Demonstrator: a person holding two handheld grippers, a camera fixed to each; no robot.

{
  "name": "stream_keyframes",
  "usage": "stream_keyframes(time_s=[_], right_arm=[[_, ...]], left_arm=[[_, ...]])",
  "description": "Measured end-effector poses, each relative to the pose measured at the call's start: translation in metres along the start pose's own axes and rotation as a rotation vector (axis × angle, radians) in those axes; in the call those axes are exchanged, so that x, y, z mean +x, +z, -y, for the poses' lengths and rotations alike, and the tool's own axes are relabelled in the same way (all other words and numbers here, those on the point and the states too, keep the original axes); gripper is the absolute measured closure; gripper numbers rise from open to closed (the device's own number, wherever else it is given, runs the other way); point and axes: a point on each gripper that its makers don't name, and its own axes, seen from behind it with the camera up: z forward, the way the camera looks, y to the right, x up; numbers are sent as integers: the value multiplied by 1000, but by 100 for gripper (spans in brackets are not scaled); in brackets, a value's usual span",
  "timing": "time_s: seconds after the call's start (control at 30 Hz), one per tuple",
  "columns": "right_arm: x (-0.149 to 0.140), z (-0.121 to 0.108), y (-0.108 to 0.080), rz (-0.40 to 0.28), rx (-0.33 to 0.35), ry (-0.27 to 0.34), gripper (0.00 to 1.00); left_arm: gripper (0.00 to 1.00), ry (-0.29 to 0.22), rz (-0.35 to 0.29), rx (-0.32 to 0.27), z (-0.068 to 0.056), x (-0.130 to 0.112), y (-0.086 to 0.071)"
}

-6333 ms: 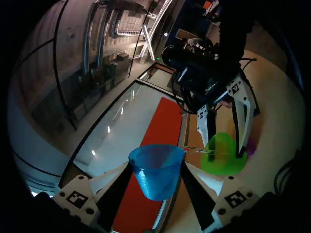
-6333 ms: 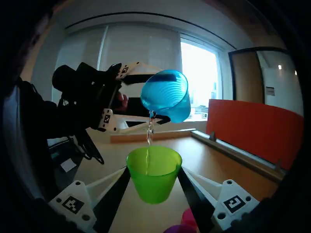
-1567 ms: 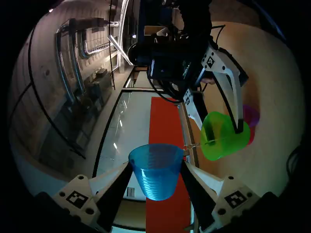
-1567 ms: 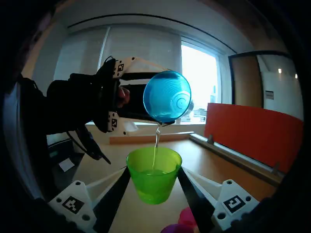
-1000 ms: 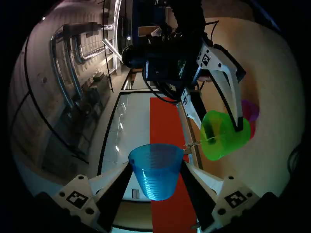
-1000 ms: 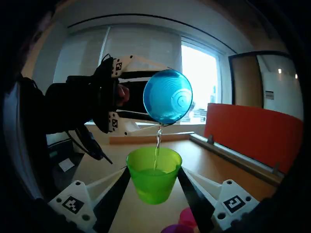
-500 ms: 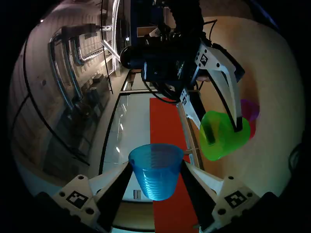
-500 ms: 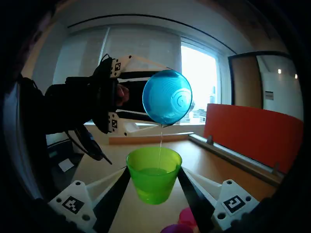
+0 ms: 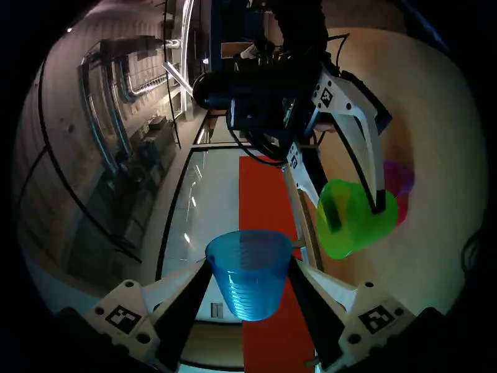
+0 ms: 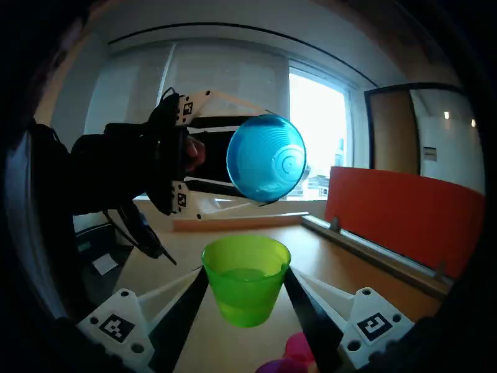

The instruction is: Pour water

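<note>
My left gripper is shut on a blue cup, tipped on its side so the room looks rotated. In the right gripper view that blue cup hangs above the green one with its mouth facing me and no stream falling from it. My right gripper is shut on a green cup, held upright above the wooden table and partly filled with water. The left gripper view shows the green cup between the right gripper's white fingers, to the right of the blue cup.
An orange divider panel stands along the table's right side, before a bright window. Pink and purple cups sit low beside the green cup, also seen as pink and purple cups behind it. A person's dark sleeve holds the left gripper.
The stream from the blue cup thinned to a thread and has stopped. The water level in the green cup has risen. Both cups stay in nearly the same place.
</note>
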Motion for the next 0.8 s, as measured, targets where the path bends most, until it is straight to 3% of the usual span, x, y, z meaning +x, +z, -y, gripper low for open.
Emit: stream_keyframes(time_s=[0.8], right_arm=[[5,-2,-4,-6,-12,0,12]], left_arm=[[15,-161,31,23,4,-11,-1]])
